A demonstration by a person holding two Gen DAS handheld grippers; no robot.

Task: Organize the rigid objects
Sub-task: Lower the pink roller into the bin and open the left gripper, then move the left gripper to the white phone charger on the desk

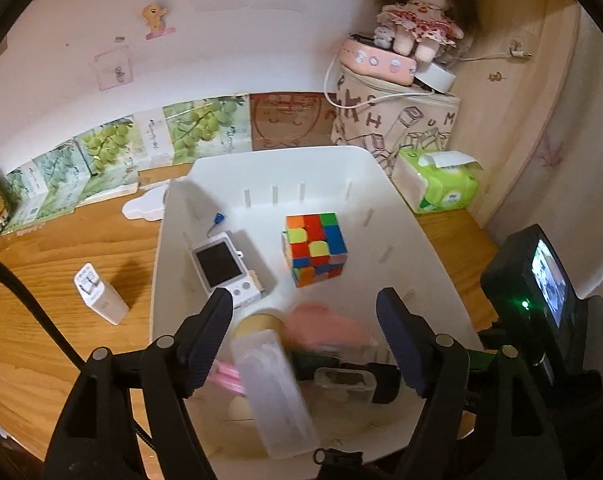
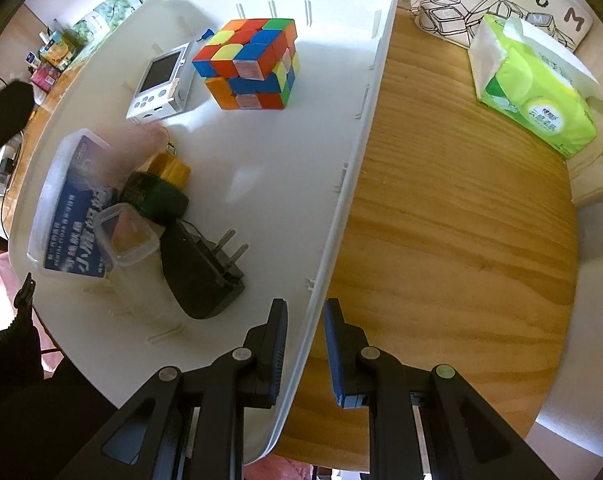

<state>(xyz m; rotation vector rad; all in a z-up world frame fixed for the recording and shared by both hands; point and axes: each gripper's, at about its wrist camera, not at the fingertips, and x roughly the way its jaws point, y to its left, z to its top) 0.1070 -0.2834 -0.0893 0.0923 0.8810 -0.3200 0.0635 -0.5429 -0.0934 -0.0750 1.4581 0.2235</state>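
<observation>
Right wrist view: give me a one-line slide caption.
Right gripper straddles the rim of the white plastic bin holding a multicoloured puzzle cube and black plug adapter on a wooden table.

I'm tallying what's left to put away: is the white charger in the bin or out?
Out. The white charger lies on the wooden table, left of the white bin.

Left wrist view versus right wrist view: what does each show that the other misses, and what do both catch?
Only the left wrist view shows the white charger lying on the table outside the bin, the doll, and the open left claw above the bin. Only the right wrist view shows the right claw straddling the bin's wall and the black plug adapter. Both show the white bin, cube, handheld device and tissue pack.
</observation>
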